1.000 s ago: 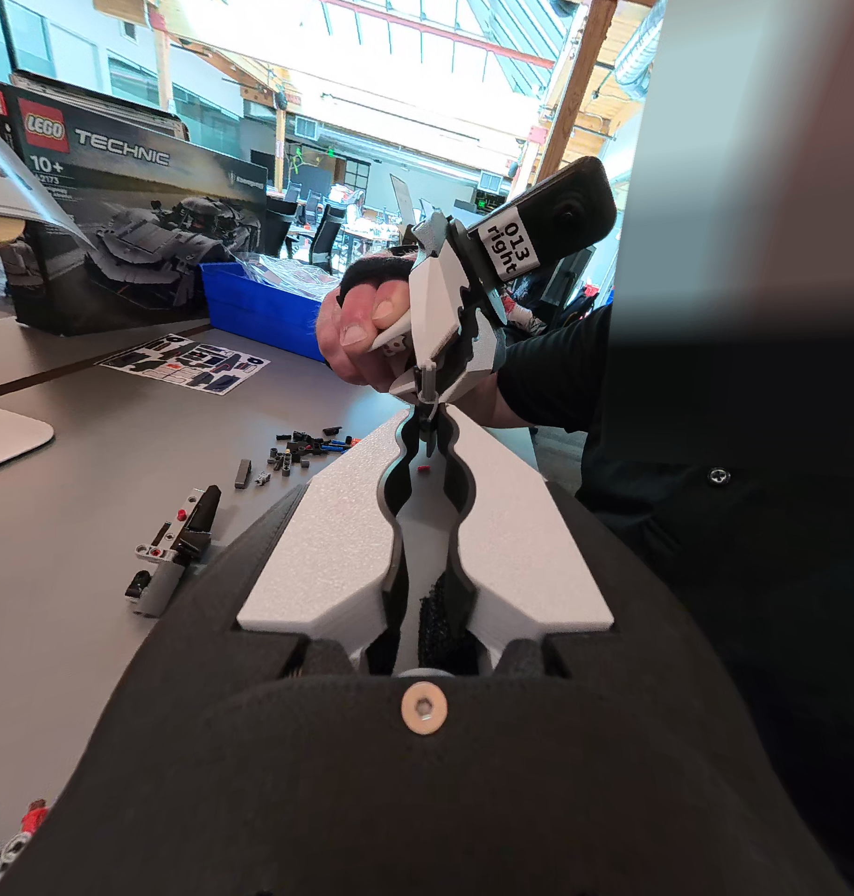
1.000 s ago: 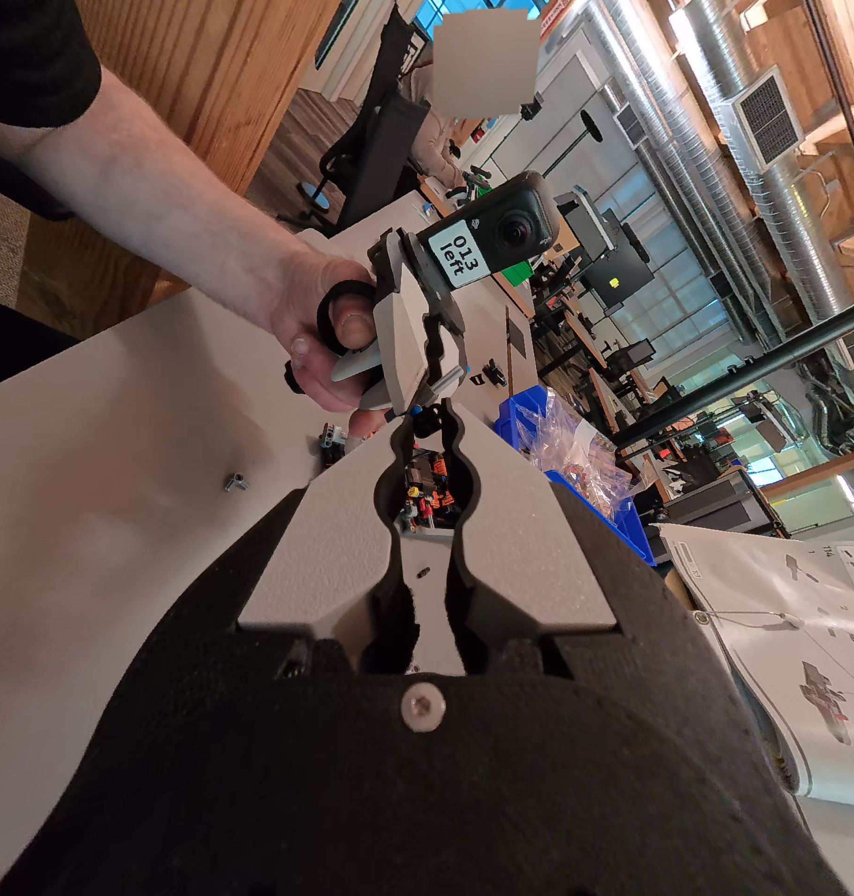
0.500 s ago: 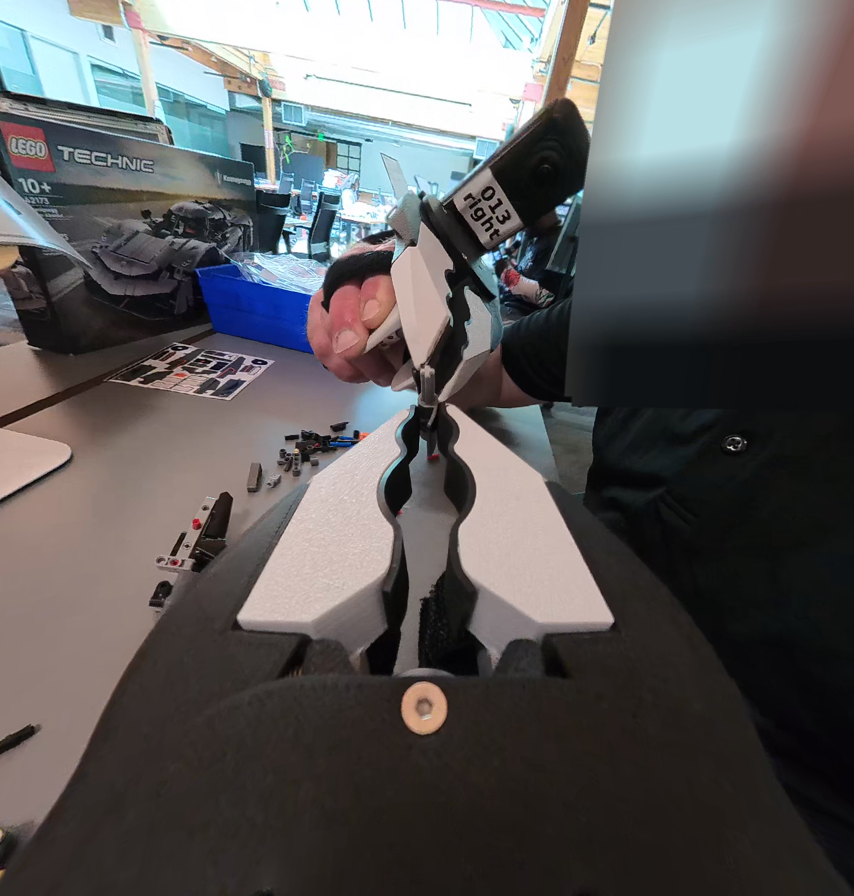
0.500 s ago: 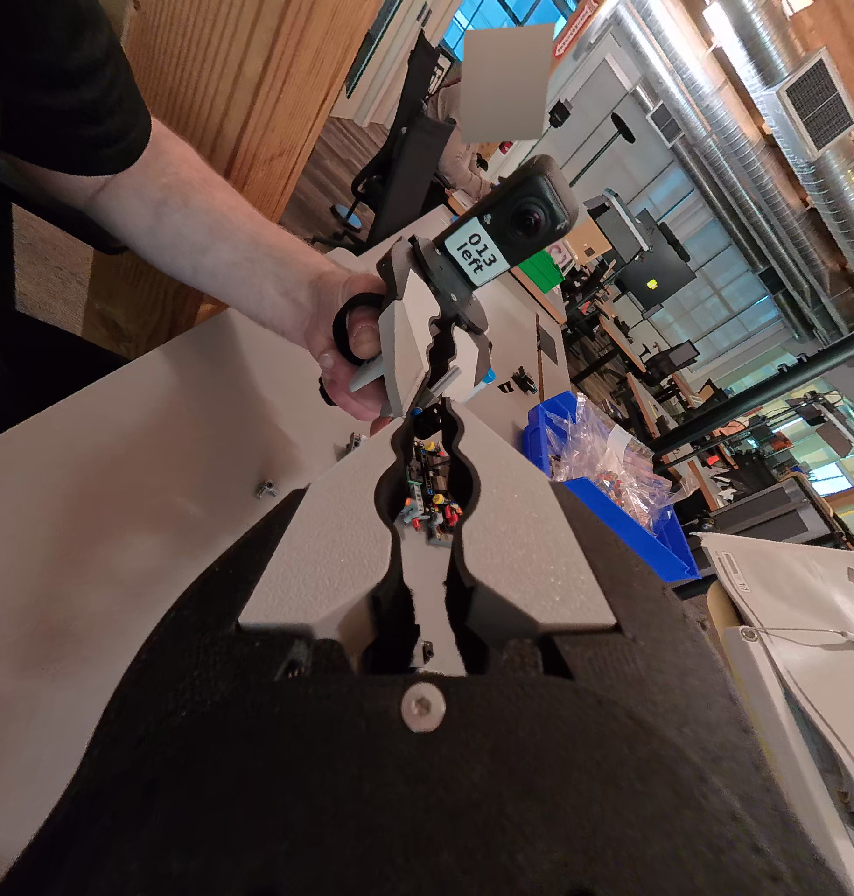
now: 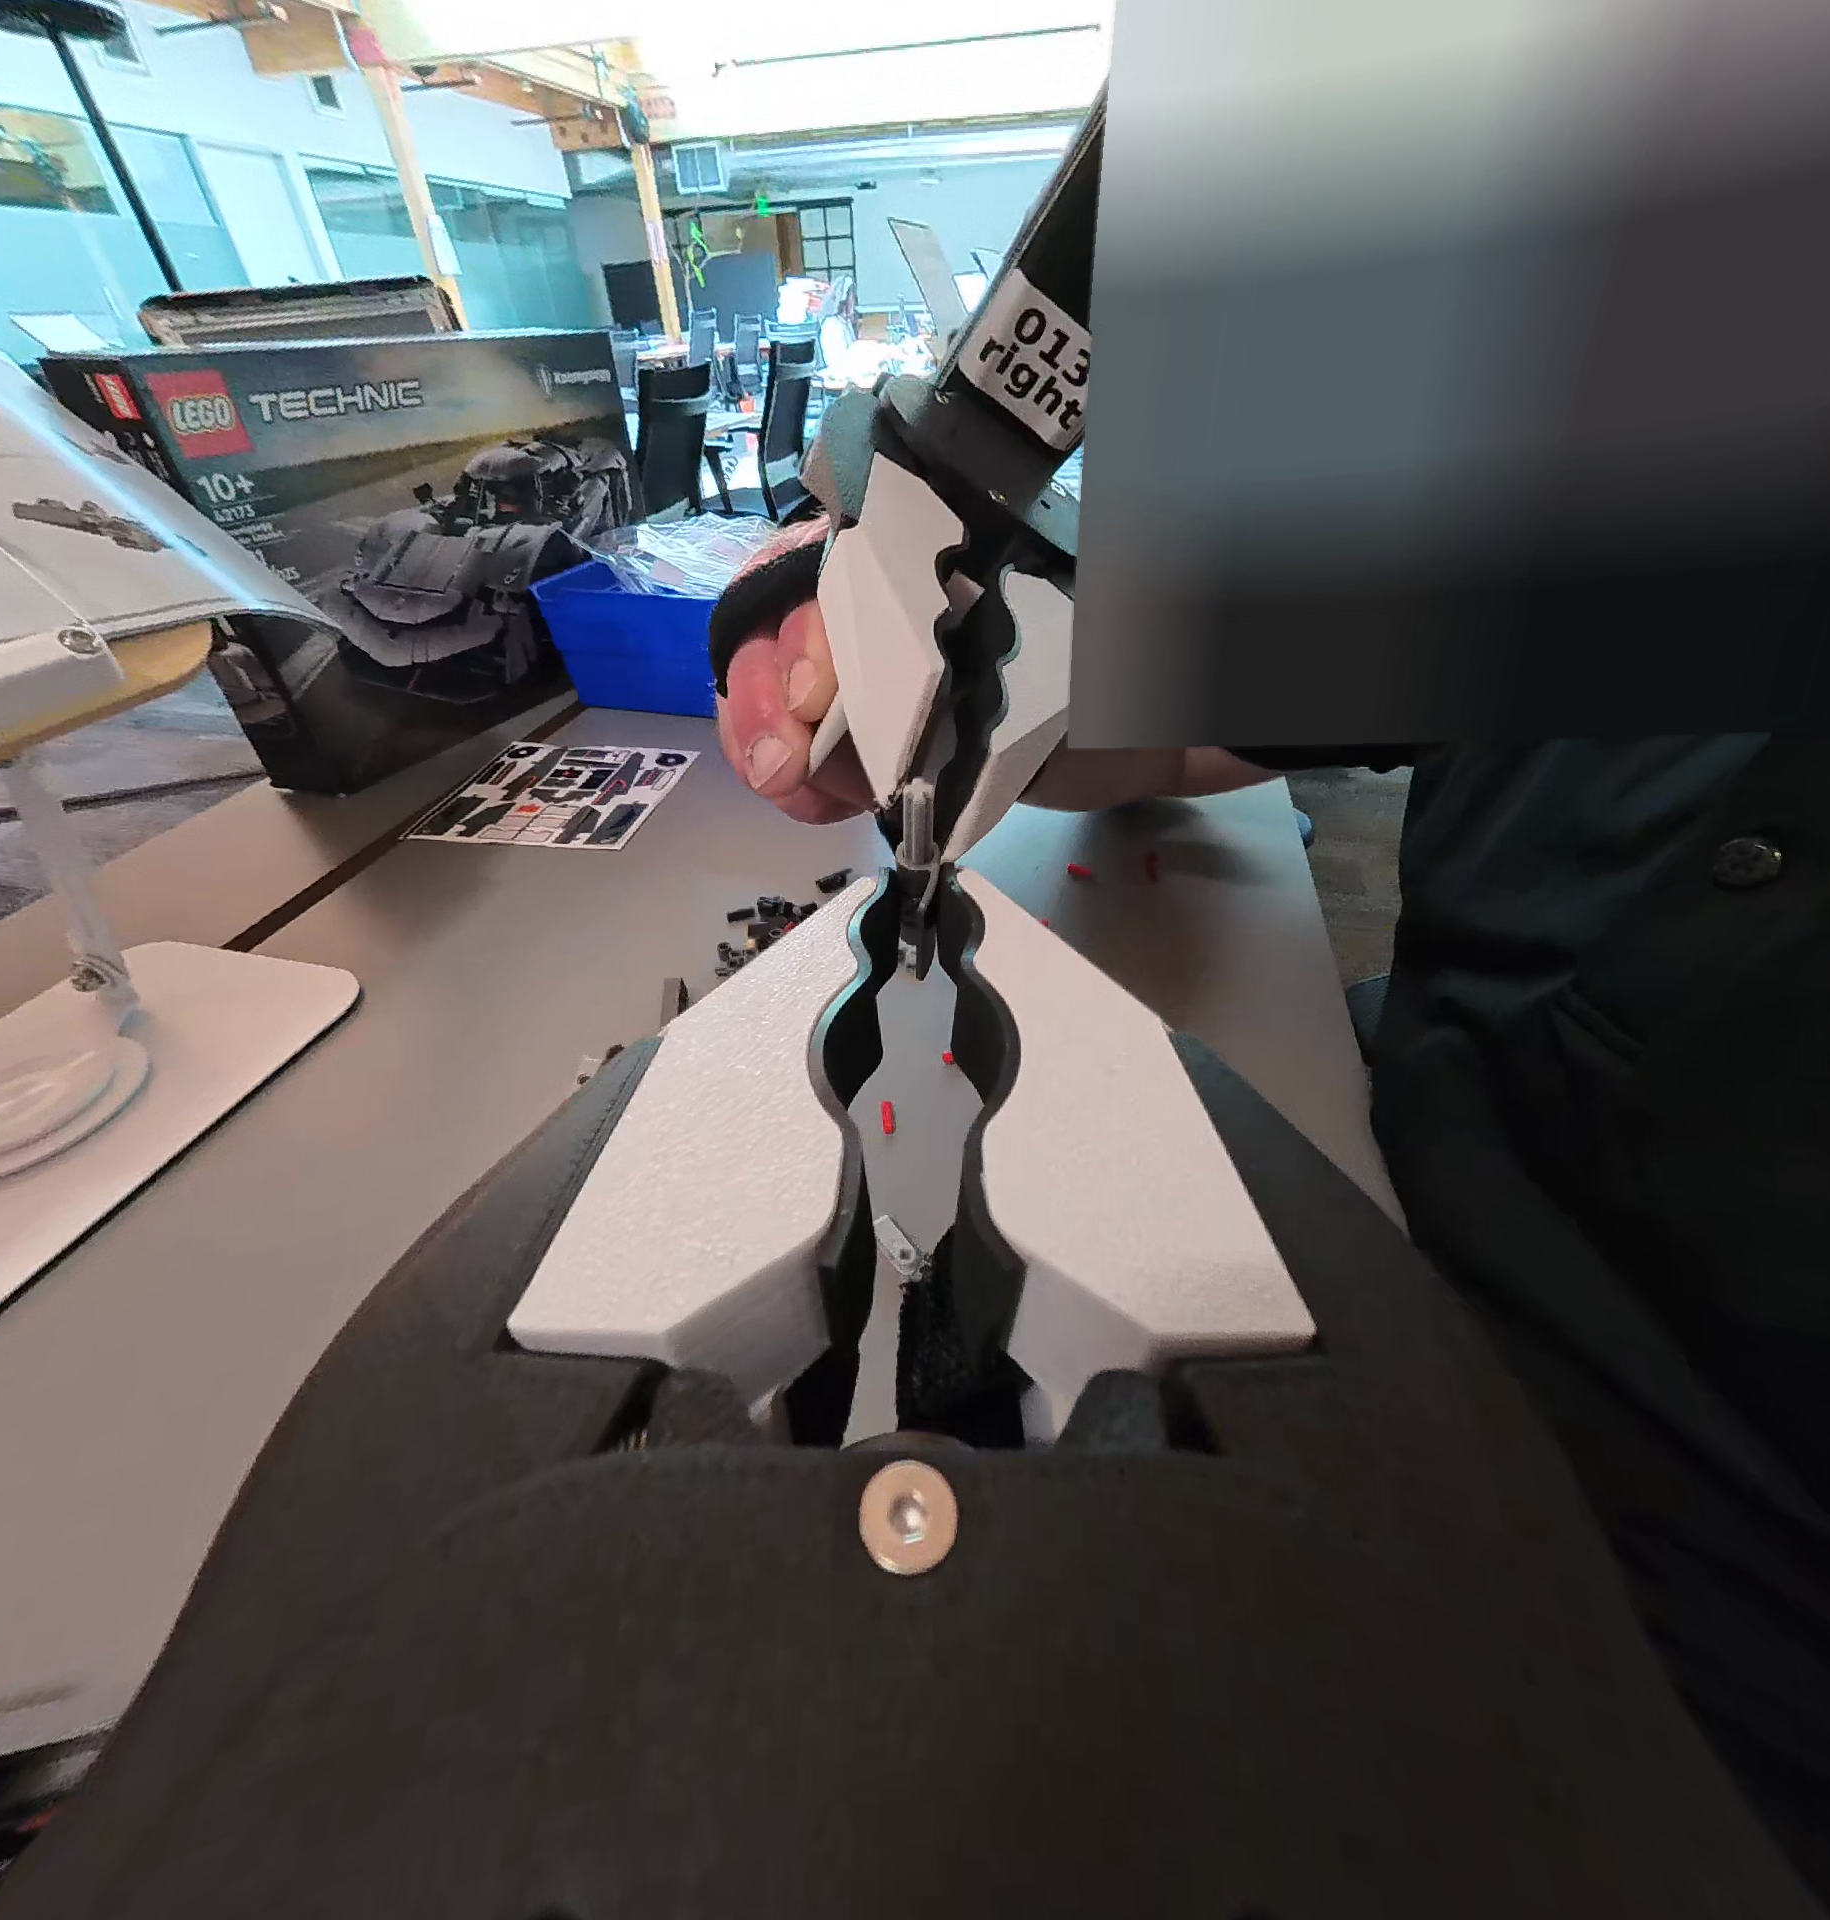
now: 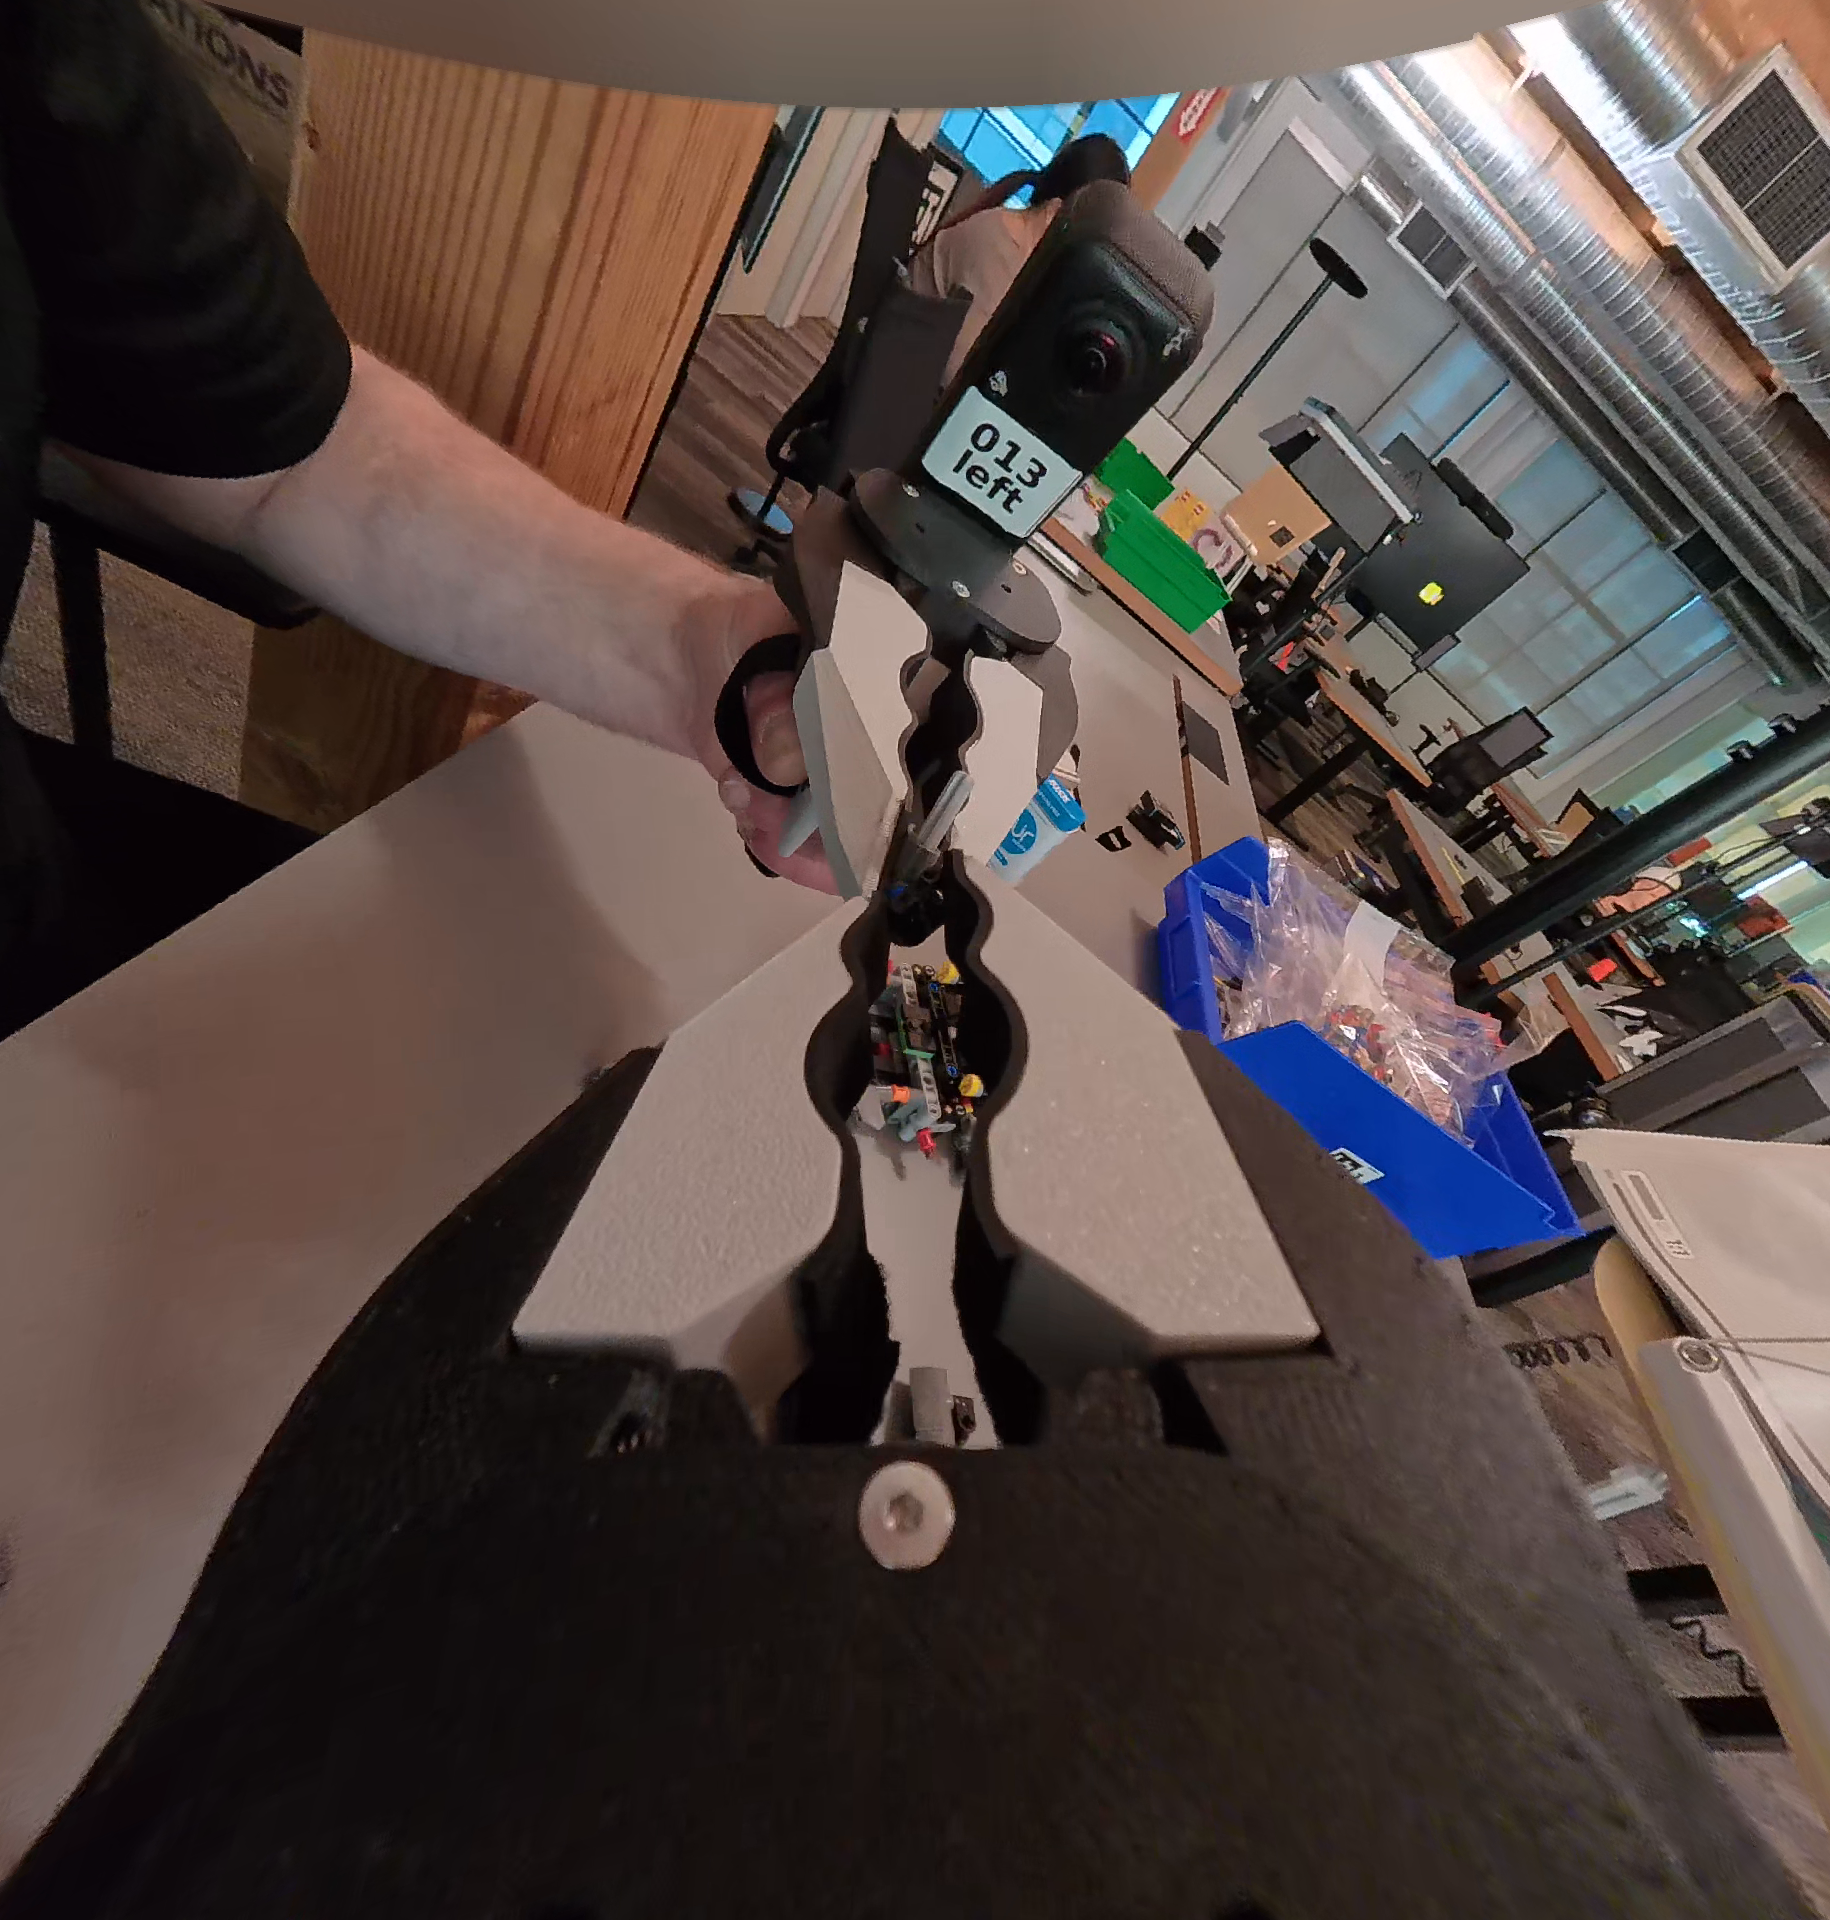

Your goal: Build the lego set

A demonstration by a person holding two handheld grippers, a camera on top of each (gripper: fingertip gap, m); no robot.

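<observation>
So the grey axle [image 5: 911, 821] is hanging in the air above the table [image 5: 391, 1091], right where the two sets of tips are meeting. We're reading this as a mating step: the axle is going into the small black piece [image 5: 921, 935]. Its long axis is running straight along the line between the two tools, pointing at 12 o'clock in the left wrist view and leaning toward 1 o'clock [image 6: 940, 816] in the right one.

The right gripper [image 5: 919, 831] is pinching the axle with its jaws closed on it, and the left gripper [image 5: 916, 904] is clamping down on the black piece. From the other side it's honestly hard to say where one part is ending.

Next we're guessing a straight push along that axis, keeping both tools lined up so nothing cocks sideways.

Loose parts [image 5: 776, 914] are lying at 10 o'clock of the tips, with the blue bin [image 5: 620, 644] and set box [image 5: 371, 499] sitting farther out that way
</observation>
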